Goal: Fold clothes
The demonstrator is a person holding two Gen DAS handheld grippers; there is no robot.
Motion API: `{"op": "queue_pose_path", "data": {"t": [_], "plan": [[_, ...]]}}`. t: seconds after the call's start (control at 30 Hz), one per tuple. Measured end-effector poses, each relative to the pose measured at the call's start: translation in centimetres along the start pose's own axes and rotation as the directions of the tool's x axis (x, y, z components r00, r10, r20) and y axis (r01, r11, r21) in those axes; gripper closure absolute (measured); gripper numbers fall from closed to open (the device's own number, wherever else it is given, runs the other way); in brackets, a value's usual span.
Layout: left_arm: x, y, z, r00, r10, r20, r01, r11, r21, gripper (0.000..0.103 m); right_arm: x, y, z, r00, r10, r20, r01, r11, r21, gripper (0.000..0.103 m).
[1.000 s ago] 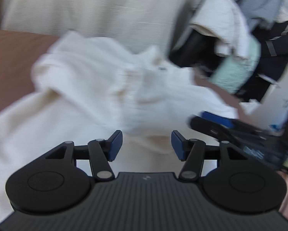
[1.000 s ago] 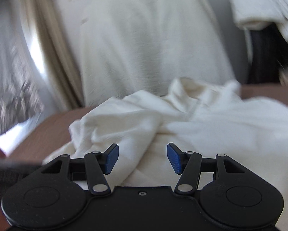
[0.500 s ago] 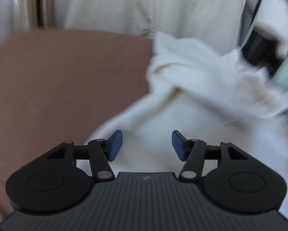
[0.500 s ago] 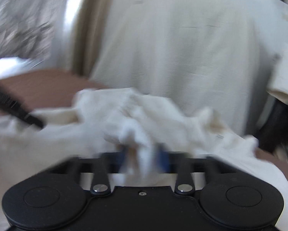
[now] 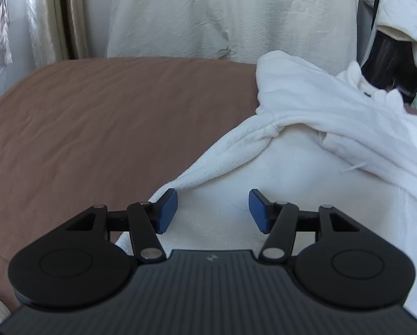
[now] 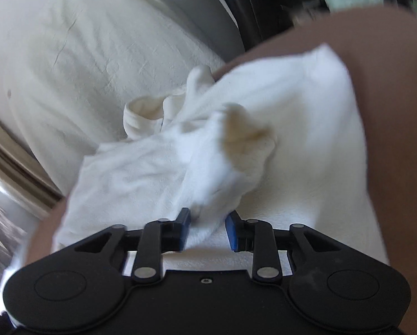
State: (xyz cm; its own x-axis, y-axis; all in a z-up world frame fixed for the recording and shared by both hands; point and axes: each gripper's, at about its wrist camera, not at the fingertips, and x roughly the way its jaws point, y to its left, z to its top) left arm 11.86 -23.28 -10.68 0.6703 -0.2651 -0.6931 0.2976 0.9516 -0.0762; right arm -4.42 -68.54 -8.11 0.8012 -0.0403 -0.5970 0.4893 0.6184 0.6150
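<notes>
Brown bedspread (image 5: 96, 117) now lies bare at frame left; right gripper (image 6: 207, 230), open a second ago, pinches the white garment (image 6: 292, 139) at lower centre, starting a fold; left gripper (image 5: 213, 210) stays open over it.

- Your left gripper (image 5: 212, 209) has its jaws spread wide, blue pads (image 5: 168, 209) well apart with nothing pinched between them, and it's held pretty level.
- Your right gripper (image 6: 208, 231) has its jaws drawn in close, blue pads (image 6: 184, 230) clamped on a bunched fold of the white garment (image 6: 208, 167).
- Right one's view is tilted, so that wrist is rolled.
</notes>
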Motion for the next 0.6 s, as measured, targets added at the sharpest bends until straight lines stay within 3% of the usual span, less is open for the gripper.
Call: {"op": "queue_pose_path", "data": {"t": [0.03, 0.1, 0.13, 0.17, 0.33, 0.37, 0.43, 0.5, 0.6], "plan": [[0.0, -0.1, 0.0, 1.0, 0.004, 0.004, -0.005, 1.0, 0.009, 0.047, 0.2, -0.4, 0.3, 1.0, 0.021, -0.005, -0.021, 0.999, 0.039, 0.047], [0.2, 0.3, -0.1, 1.0, -0.001, 0.004, 0.001, 1.0, -0.016, 0.047, 0.5, -0.7, 0.4, 0.999, 0.023, 0.03, -0.024, 0.999, 0.034, 0.047], [0.2, 0.6, 0.0, 1.0, -0.007, 0.003, 0.007, 1.0, -0.03, 0.047, 0.6, -0.9, 0.4, 0.999, 0.022, 0.049, -0.023, 0.999, 0.028, 0.061], [0.3, 0.8, 0.1, 1.0, -0.011, -0.002, 0.011, 0.999, -0.038, 0.047, 0.3, -0.3, 0.3, 0.996, 0.001, 0.089, 0.001, 1.0, -0.021, 0.084], [0.7, 0.8, 0.6, 0.999, 0.003, -0.036, -0.003, 1.0, -0.009, 0.048, -2.8, 3.5, 0.7, 0.945, -0.114, 0.305, 0.196, 0.948, -0.252, 0.087], [0.8, 0.8, 0.6, 0.999, 0.005, -0.039, -0.005, 1.0, -0.014, 0.048, -2.2, 3.3, 0.8, 0.939, -0.163, 0.302, 0.25, 0.928, -0.275, 0.087], [1.0, 0.8, 0.6, 0.999, 0.007, -0.045, -0.008, 1.0, -0.023, 0.048, 0.5, 1.2, 0.8, 0.952, -0.251, 0.174, 0.291, 0.92, -0.262, 0.087], [0.8, 0.7, 0.6, 0.999, 0.012, -0.039, -0.013, 1.0, -0.021, 0.048, 1.3, -0.6, 0.4, 0.968, -0.23, 0.097, 0.241, 0.962, -0.13, 0.087], [-0.4, -0.1, 0.9, 1.0, 0.013, 0.011, -0.014, 1.0, 0.004, 0.049, 0.0, 0.0, 1.3, 0.982, -0.172, 0.083, 0.177, 0.982, -0.059, 0.085]]}}
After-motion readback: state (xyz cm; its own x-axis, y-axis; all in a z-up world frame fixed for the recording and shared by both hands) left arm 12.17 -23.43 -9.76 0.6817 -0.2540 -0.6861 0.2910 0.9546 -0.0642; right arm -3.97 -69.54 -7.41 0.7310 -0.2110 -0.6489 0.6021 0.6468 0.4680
